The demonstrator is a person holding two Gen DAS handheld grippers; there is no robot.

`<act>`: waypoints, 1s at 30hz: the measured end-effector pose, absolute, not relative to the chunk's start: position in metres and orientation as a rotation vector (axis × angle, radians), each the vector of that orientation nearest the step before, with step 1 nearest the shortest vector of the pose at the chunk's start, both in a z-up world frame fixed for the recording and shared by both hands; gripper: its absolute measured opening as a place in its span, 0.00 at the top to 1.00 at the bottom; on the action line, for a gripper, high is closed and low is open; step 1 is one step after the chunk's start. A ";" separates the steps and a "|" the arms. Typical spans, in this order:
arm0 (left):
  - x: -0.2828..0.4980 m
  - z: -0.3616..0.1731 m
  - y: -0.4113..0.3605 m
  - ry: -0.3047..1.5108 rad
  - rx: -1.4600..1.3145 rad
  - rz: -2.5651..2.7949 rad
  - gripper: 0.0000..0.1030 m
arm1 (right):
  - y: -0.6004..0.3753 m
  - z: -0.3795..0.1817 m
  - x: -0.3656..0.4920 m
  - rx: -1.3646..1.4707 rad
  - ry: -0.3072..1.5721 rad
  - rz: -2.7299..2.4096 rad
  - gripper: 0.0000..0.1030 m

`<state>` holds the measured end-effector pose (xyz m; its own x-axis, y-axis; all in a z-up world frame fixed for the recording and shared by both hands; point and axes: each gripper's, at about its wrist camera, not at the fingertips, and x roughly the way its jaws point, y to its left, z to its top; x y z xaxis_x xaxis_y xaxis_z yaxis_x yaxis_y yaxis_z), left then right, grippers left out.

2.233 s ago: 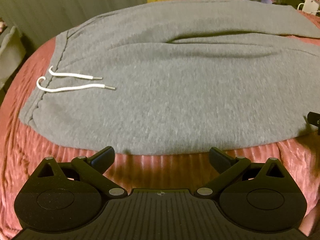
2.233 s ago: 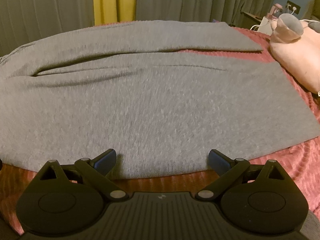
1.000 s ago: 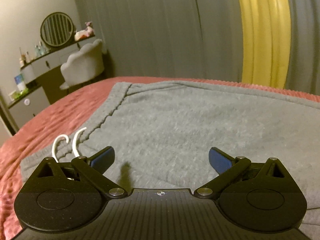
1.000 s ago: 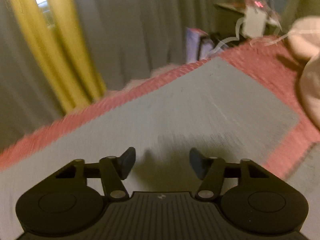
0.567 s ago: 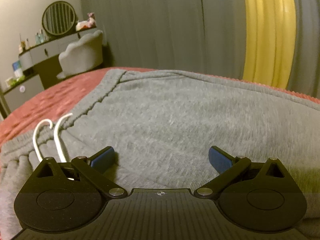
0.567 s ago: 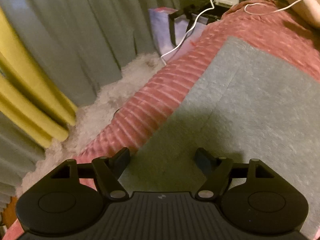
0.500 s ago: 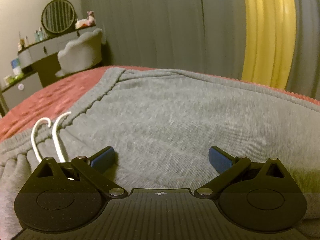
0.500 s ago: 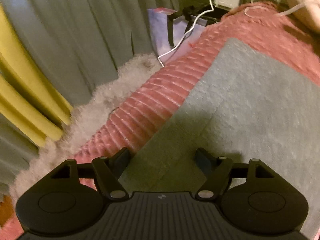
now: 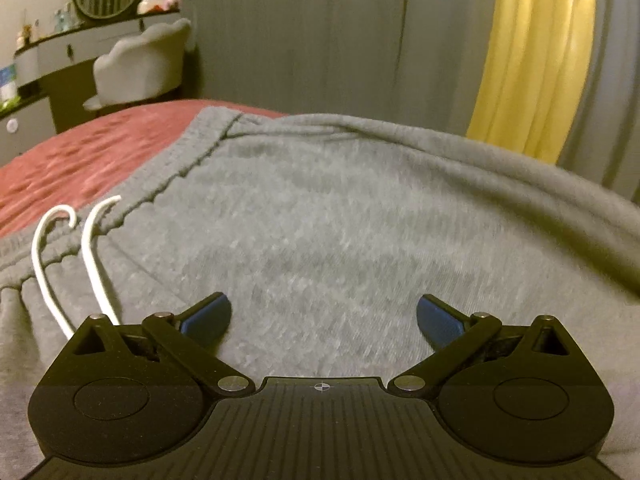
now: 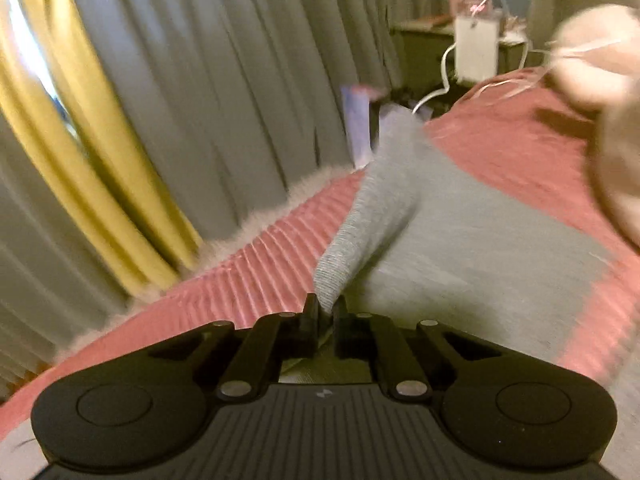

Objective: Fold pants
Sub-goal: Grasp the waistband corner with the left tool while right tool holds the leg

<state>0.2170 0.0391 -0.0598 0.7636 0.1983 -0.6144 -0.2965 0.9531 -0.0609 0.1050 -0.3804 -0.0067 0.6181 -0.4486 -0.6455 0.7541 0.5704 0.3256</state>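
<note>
Grey sweatpants (image 9: 340,216) lie spread on a red ribbed bedspread (image 9: 80,152). In the left wrist view the elastic waistband (image 9: 168,176) runs up the left, with the white drawstring (image 9: 92,256) looping beside my left finger. My left gripper (image 9: 323,316) hovers just over the hip area, open, with only flat fabric between its blue pads. In the right wrist view my right gripper (image 10: 325,312) is shut on the far corner of a pant leg (image 10: 460,248), and the pinched cloth (image 10: 372,216) rises from the bed as a peaked fold.
Grey and yellow curtains (image 10: 140,140) hang beyond the bed's far edge. A pale pillow (image 10: 612,120) lies at the right, with a nightstand, white box and cables (image 10: 478,46) behind it. A vanity, round mirror and grey chair (image 9: 140,64) stand at the left.
My right gripper has closed on the leg's far corner and lifted it off the bedspread. My left gripper has crept a little closer over the waist area and stays open.
</note>
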 end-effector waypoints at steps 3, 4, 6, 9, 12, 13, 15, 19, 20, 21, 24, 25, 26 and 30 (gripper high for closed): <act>0.208 -0.047 0.044 0.586 -0.211 0.209 0.06 | -0.337 -0.027 0.027 0.570 0.568 -0.773 0.95; 0.207 -0.044 0.045 0.574 -0.231 0.191 0.12 | -0.323 -0.041 0.005 0.547 0.599 -0.790 0.96; 0.208 -0.039 0.051 0.580 -0.286 0.161 0.14 | -0.308 -0.074 -0.026 0.534 0.666 -0.846 0.98; 0.215 -0.038 0.062 0.623 -0.387 0.119 0.14 | -0.306 -0.105 -0.068 0.584 0.584 -0.889 1.00; 0.227 -0.032 0.069 0.671 -0.469 0.102 0.16 | -0.330 -0.098 -0.081 0.782 0.479 -0.822 0.85; 0.234 -0.030 0.071 0.679 -0.497 0.084 0.16 | -0.337 -0.100 -0.084 0.821 0.440 -0.798 0.72; 0.254 -0.030 0.075 0.718 -0.562 0.065 0.21 | -0.342 -0.109 -0.089 0.873 0.401 -0.783 0.63; 0.296 -0.036 0.070 0.810 -0.529 0.084 0.31 | -0.355 -0.116 -0.102 0.954 0.337 -0.740 0.63; 0.306 -0.037 0.068 0.828 -0.503 0.087 0.32 | -0.357 -0.115 -0.103 0.981 0.314 -0.736 0.62; 0.314 -0.038 0.066 0.840 -0.488 0.082 0.32 | -0.363 -0.116 -0.106 1.013 0.288 -0.743 0.62; 0.337 -0.041 0.065 0.878 -0.490 0.078 0.31 | -0.383 -0.125 -0.114 1.160 0.195 -0.737 0.62; 0.344 -0.042 0.065 0.896 -0.512 0.091 0.31 | -0.387 -0.126 -0.112 1.179 0.179 -0.734 0.62; 0.350 -0.043 0.069 0.900 -0.538 0.099 0.30 | -0.391 -0.126 -0.109 1.191 0.168 -0.735 0.62; 0.361 -0.046 0.083 0.926 -0.624 0.122 0.46 | -0.405 -0.121 -0.090 1.172 0.146 -0.735 0.56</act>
